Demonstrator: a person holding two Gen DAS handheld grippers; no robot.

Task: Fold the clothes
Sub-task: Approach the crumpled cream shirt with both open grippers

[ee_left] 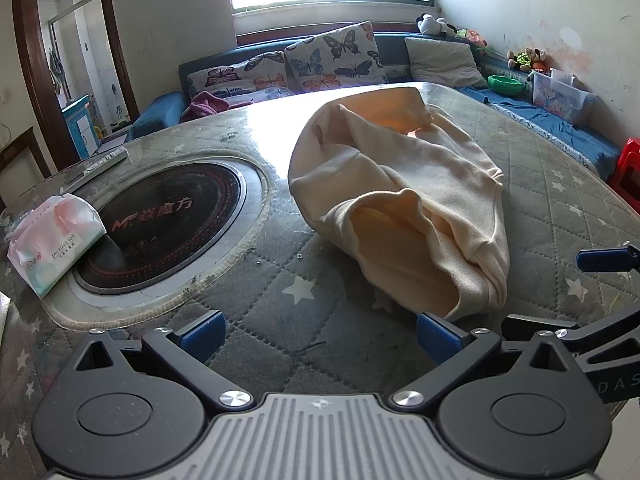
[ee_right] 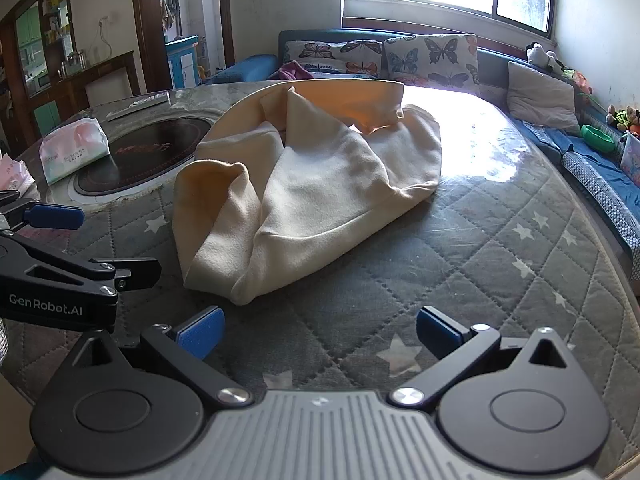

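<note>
A cream-yellow garment (ee_left: 400, 184) lies crumpled in a loose heap on the quilted star-pattern table (ee_left: 304, 312); it also fills the middle of the right wrist view as the garment (ee_right: 312, 188). My left gripper (ee_left: 318, 334) is open just short of the garment's near hem, its right pad almost touching the cloth. My right gripper (ee_right: 320, 334) is open over bare table in front of the garment, holding nothing. Each gripper shows at the edge of the other's view: the right gripper (ee_left: 600, 280) and the left gripper (ee_right: 80, 240).
A round black induction cooktop (ee_left: 160, 224) is set into the table, with a tissue pack (ee_left: 52, 240) on its left edge. A remote (ee_left: 108, 162) lies further back. A sofa with butterfly cushions (ee_left: 332, 60) and a red stool (ee_left: 628, 168) stand beyond the table.
</note>
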